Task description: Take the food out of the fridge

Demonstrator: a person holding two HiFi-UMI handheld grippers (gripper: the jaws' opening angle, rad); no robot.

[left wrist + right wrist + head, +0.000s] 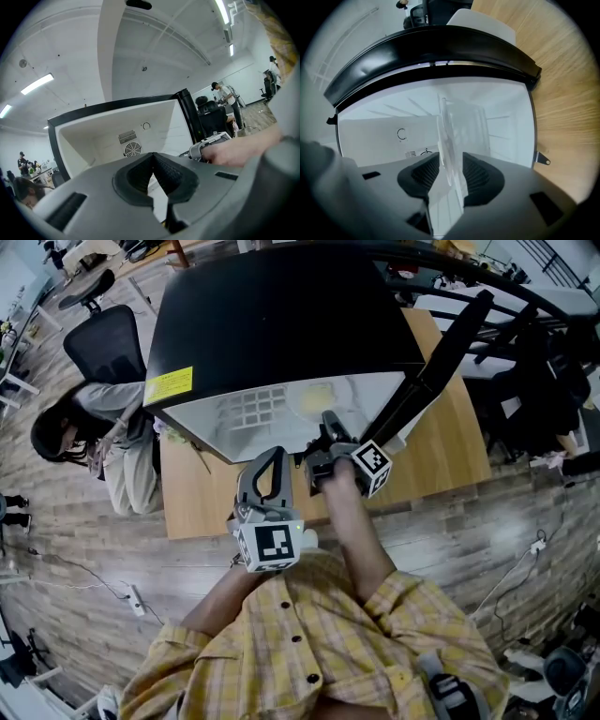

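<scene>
Clear plastic item (450, 129) clamped in right gripper (449, 165), at open fridge (440, 43) mouth

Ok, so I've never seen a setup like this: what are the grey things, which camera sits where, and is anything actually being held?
There is no robot here. A person holds a pair of handheld tongs in each hand. The head view looks down from a camera on the person's head. The other two cameras ride on the tongs and look along their jaws. A small black fridge stands open on a wooden table. The right tongs reach into it and are shut on a thin piece of clear plastic, seen edge-on; I can't tell what it belongs to. The left tongs are shut with nothing between them, in front of the fridge.
</scene>
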